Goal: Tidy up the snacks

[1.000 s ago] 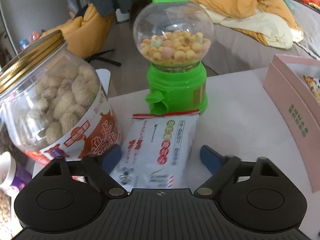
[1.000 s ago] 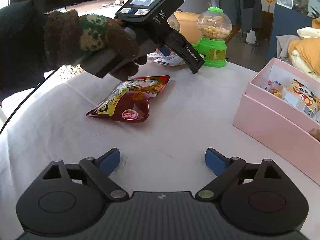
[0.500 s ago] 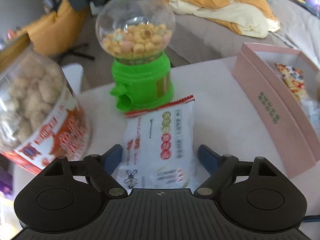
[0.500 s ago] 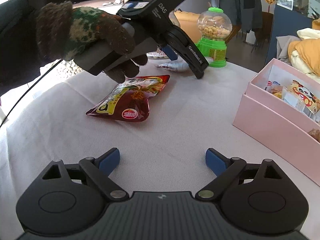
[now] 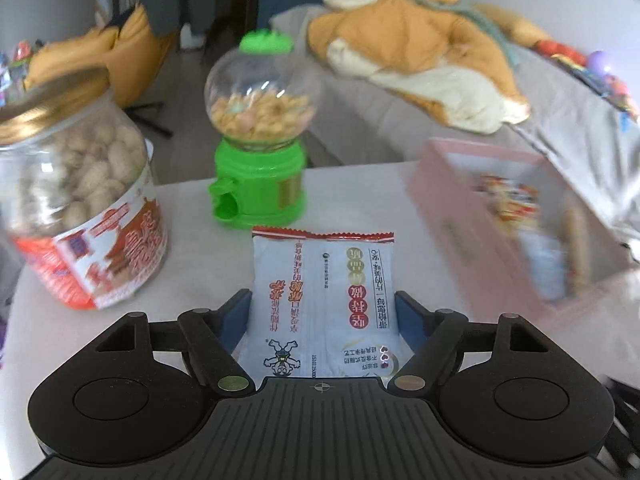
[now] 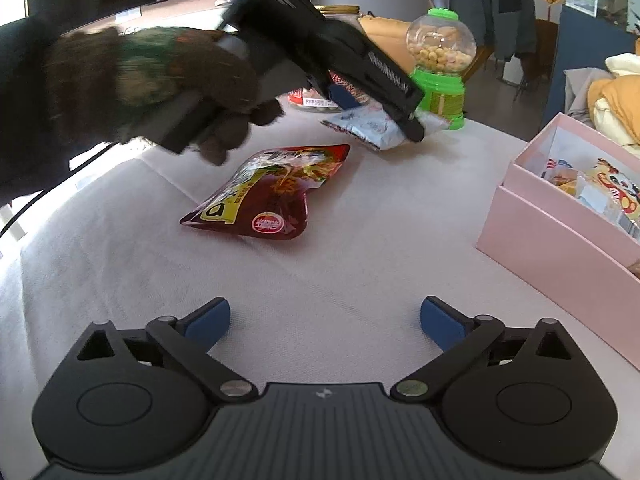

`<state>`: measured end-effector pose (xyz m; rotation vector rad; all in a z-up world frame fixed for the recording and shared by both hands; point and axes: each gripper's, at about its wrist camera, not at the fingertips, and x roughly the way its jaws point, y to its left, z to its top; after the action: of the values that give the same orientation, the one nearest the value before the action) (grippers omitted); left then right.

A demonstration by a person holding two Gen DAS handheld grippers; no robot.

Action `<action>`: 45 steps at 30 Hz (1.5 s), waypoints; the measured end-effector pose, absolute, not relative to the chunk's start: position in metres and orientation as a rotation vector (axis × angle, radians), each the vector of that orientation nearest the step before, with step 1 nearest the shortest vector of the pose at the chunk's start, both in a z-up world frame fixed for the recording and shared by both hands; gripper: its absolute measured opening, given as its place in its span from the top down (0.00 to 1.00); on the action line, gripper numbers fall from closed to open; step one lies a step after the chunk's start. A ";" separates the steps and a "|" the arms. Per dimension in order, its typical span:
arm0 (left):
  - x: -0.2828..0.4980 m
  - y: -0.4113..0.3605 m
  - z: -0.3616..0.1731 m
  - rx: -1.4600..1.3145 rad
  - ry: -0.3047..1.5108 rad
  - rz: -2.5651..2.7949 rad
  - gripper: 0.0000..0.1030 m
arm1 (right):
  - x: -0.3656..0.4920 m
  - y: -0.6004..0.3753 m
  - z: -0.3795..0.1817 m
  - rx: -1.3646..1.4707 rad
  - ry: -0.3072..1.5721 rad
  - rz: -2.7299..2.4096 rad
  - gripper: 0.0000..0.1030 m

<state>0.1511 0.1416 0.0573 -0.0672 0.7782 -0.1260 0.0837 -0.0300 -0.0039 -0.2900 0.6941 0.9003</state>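
Note:
My left gripper (image 5: pixel 322 312) is shut on a white snack packet (image 5: pixel 324 300) with a red top edge and holds it above the table. In the right wrist view the same left gripper (image 6: pixel 376 116) carries the white packet (image 6: pixel 372 130) in the air near the green dispenser. A dark red snack pouch (image 6: pixel 272 192) lies flat on the white tablecloth. The pink box (image 6: pixel 560 208) with several snacks inside stands at the right; it also shows in the left wrist view (image 5: pixel 480 216). My right gripper (image 6: pixel 324 320) is open and empty, low over the cloth.
A green candy dispenser (image 5: pixel 260 128) with a clear globe stands at the table's far edge, also in the right wrist view (image 6: pixel 440 64). A big peanut jar (image 5: pixel 76 200) with a gold lid stands left of it. A bed with orange blankets (image 5: pixel 420 60) lies beyond the table.
My left gripper has closed on the white packet and lifted it off the table, swinging right toward the pink box. The right gripper has stayed still.

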 end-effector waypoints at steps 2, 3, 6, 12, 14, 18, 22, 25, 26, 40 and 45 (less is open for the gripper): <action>0.120 0.143 0.065 -0.096 0.757 -0.100 0.21 | 0.083 -0.029 -0.004 -0.303 0.697 0.898 0.00; 0.106 0.145 0.066 -0.115 0.748 -0.085 0.21 | 0.083 -0.028 -0.004 -0.306 0.699 0.898 0.00; 0.055 0.160 0.066 -0.180 0.699 0.005 0.21 | 0.084 -0.027 -0.003 -0.318 0.706 0.899 0.00; -0.030 0.185 0.048 -0.200 0.581 0.237 0.21 | 0.084 -0.022 0.001 -0.327 0.742 0.876 0.00; -0.038 0.190 0.040 -0.215 0.579 0.265 0.21 | 0.085 -0.011 0.009 -0.321 0.779 0.859 0.01; -0.049 0.202 0.022 -0.260 0.570 0.286 0.21 | 0.084 0.017 0.032 -0.310 0.771 0.821 0.01; -0.054 0.212 0.017 -0.361 0.549 0.266 0.21 | 0.101 0.055 0.037 -0.282 0.833 0.793 0.01; -0.056 0.212 0.015 -0.373 0.539 0.262 0.21 | 0.115 0.087 0.029 -0.324 0.881 0.751 0.01; -0.059 0.212 0.014 -0.379 0.534 0.260 0.21 | 0.117 0.097 0.025 -0.353 0.888 0.733 0.01; -0.066 0.216 0.011 -0.438 0.509 0.245 0.21 | 0.110 0.121 0.037 -0.560 0.912 0.701 0.31; -0.068 0.217 0.010 -0.457 0.502 0.241 0.21 | 0.086 0.121 0.055 -0.596 0.839 0.706 0.32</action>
<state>-0.0679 0.2173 0.0101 -0.4572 0.5017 0.2415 0.0860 0.1213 0.0547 -0.5957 0.8385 0.7061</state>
